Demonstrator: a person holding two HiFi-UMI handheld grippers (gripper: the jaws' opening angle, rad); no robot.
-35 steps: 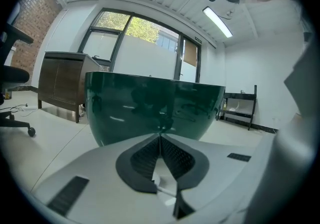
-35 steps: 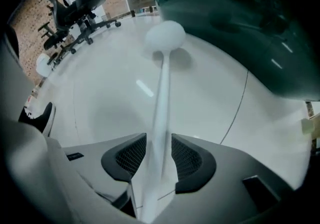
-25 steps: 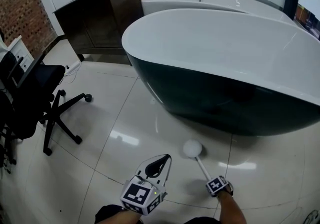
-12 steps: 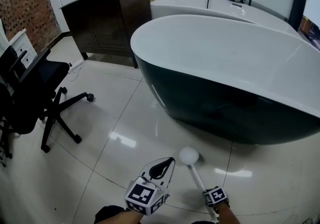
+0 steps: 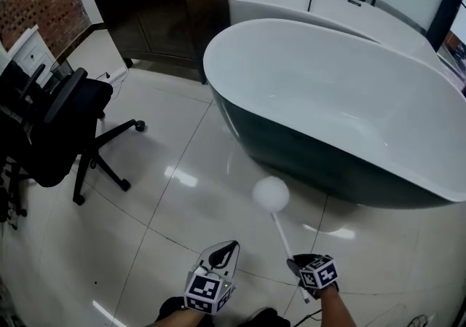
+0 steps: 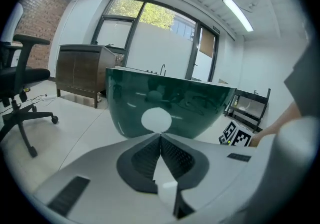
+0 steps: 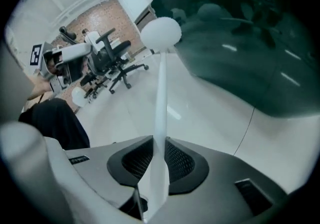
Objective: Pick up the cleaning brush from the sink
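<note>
The cleaning brush [image 7: 160, 93] is not in any sink now. It is in the air in front of the bathtub [image 5: 291, 145], on the side of its dark outer wall. Its round white head [image 5: 271, 194] points toward the tub, and the thin handle runs back to you. Your right gripper [image 5: 295, 263] pinches this handle near its lower end; in the right gripper view the jaws press on it from both sides. Your left gripper [image 5: 228, 249] is just beside it, a little farther from the bathtub, with the jaws pressed together and nothing between them.

I judge that the pick-up itself is done, so the work now is to carry the brush well. The handle looks thin and smooth, and you grip it far from the head, so I think the head can swing or the handle can turn between the pads. Hold the pinch firm and turn your wrist slowly. Take care that the head does not knock the bathtub wall, which is near it.
</note>
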